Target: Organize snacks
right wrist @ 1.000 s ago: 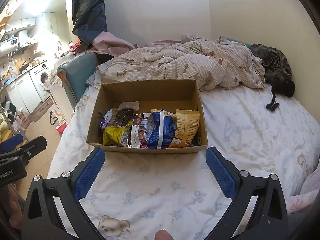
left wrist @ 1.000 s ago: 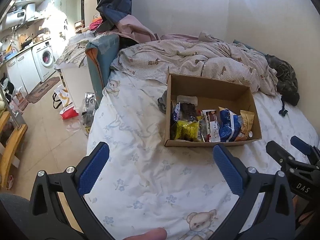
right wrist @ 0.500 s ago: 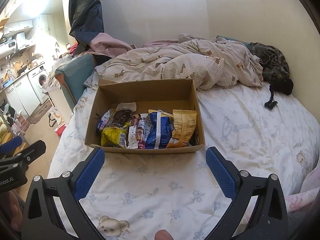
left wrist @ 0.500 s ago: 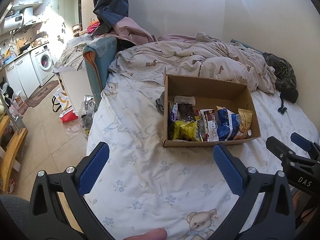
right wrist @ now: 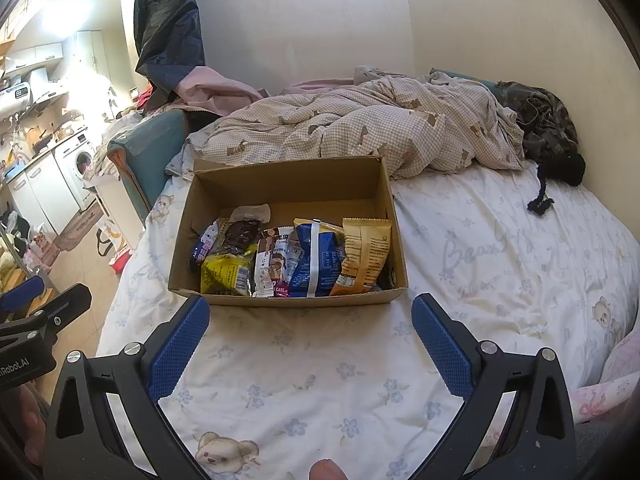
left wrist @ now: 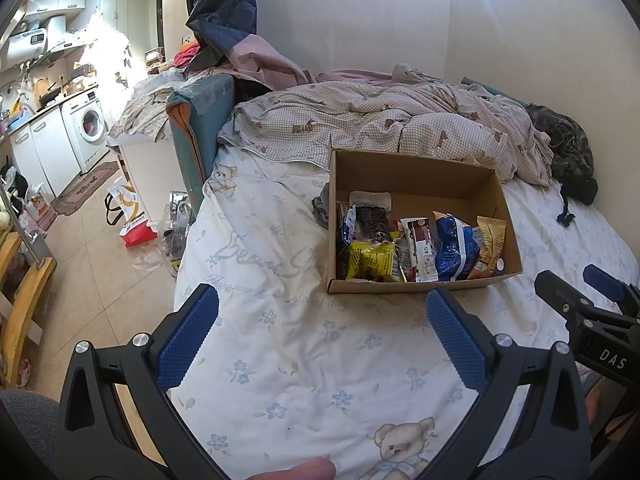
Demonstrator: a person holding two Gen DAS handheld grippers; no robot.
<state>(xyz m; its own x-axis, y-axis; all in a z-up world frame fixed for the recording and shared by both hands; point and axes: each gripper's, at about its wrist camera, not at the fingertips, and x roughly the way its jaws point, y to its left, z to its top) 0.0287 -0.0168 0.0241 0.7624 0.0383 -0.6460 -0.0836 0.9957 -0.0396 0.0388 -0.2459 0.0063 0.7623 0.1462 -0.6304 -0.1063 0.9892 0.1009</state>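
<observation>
Both blue-padded grippers, left (left wrist: 318,332) and right (right wrist: 310,334), had backed off a bit, jaws wide and empty, while the open brown cardboard box (right wrist: 288,300) of snack packets (right wrist: 316,258) sat unmoved on the bedsheet (right wrist: 500,264), so probably done.

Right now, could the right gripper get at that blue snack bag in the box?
Probably yes: the right gripper is open, the cardboard box has no lid, and the blue snack bag stands exposed.
</observation>
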